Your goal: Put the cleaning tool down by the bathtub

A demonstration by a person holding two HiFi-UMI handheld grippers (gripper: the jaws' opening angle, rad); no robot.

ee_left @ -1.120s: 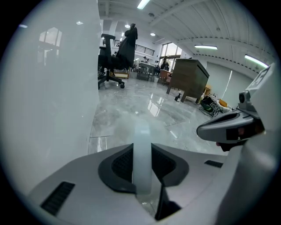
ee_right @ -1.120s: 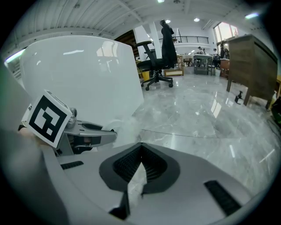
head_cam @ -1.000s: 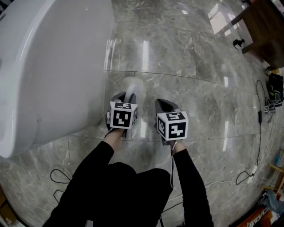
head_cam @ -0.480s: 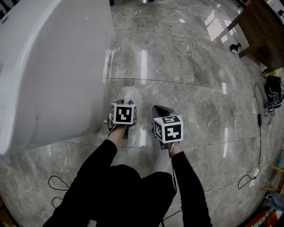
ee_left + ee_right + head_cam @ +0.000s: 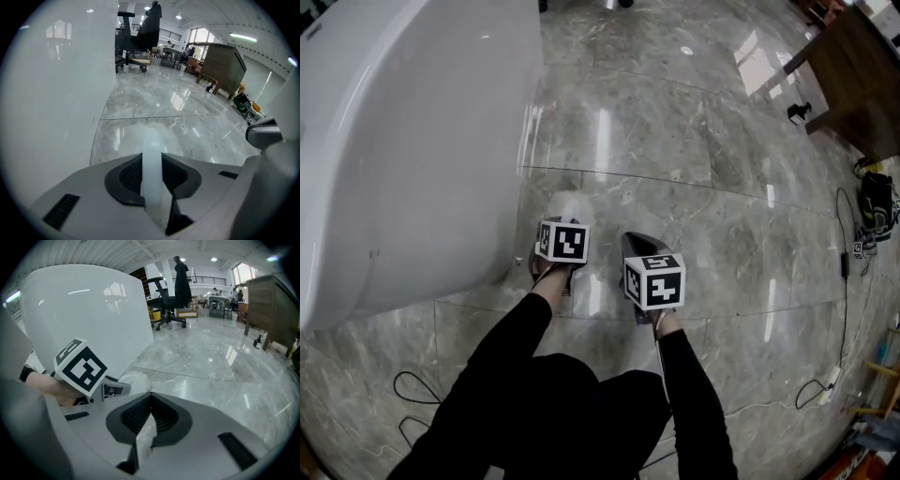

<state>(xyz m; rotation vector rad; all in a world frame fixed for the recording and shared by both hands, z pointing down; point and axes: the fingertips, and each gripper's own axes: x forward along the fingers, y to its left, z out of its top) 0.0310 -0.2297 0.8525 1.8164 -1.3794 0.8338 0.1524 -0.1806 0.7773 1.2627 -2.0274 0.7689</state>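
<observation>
The cleaning tool has a pale, translucent white handle (image 5: pixel 152 159) and a round white head (image 5: pixel 567 205), which hangs low over the marble floor beside the bathtub (image 5: pixel 412 141). My left gripper (image 5: pixel 563 223) is shut on the handle, which runs straight out between its jaws (image 5: pixel 152 155). The tub's white wall (image 5: pixel 47 93) fills the left of that view. My right gripper (image 5: pixel 629 240) hovers just to the right, shut with nothing between its jaws (image 5: pixel 150 393). From it I see the left gripper's marker cube (image 5: pixel 82 366), the tool head (image 5: pixel 133 380) and the tub (image 5: pixel 84 310).
A wooden cabinet (image 5: pixel 862 66) stands at the far right, with a black bag (image 5: pixel 877 202) and cables (image 5: pixel 844 262) on the floor below it. Another cable (image 5: pixel 412 384) lies at lower left. A black office chair (image 5: pixel 173 291) stands far behind the tub.
Both grippers have sunk lower toward the floor, staying side by side. The left one keeps its hold on the tool handle.
</observation>
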